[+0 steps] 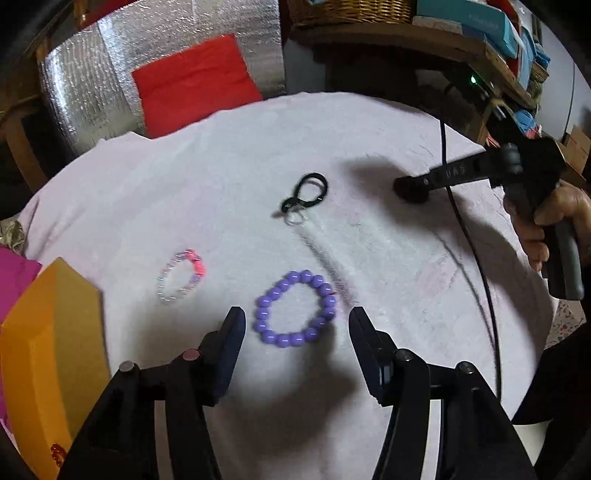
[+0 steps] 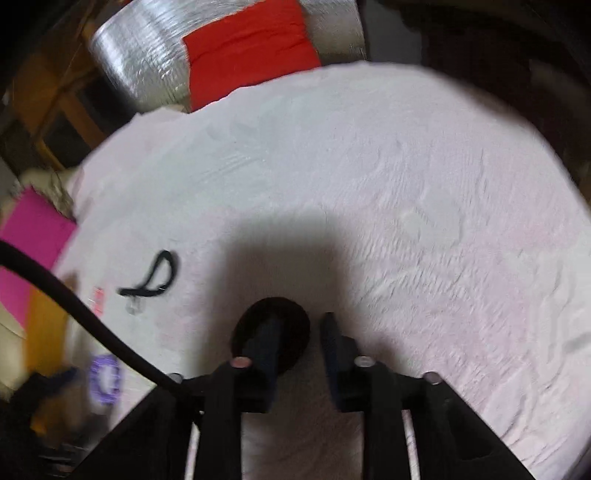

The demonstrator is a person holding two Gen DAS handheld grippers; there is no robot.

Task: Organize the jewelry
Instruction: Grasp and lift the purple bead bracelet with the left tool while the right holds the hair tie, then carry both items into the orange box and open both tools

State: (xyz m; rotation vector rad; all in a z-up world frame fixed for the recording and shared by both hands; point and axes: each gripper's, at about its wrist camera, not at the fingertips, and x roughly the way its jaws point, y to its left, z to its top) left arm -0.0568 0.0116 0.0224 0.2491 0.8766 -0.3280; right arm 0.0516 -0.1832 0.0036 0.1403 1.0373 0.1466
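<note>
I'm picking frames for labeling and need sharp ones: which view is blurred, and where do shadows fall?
Left wrist view: mostly sharp; the purple bracelet is crisp, a soft shadow on the cloth under the left gripper. Right wrist view: motion-blurred, worst at the left edge, where the bracelet smears; a dark shadow lies ahead of the right gripper. Both bend at the edges.

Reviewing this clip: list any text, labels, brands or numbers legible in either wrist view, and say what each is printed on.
No text can be read for certain.
Pale embossed marks on the right gripper's black finger: too small to read.
Faint print on the teal cardboard boxes on the wooden shelf: blurred, unreadable.
Red mark low on the orange box: partly cut off, unreadable.
Right wrist view: motion-blurred, no text visible.
</note>
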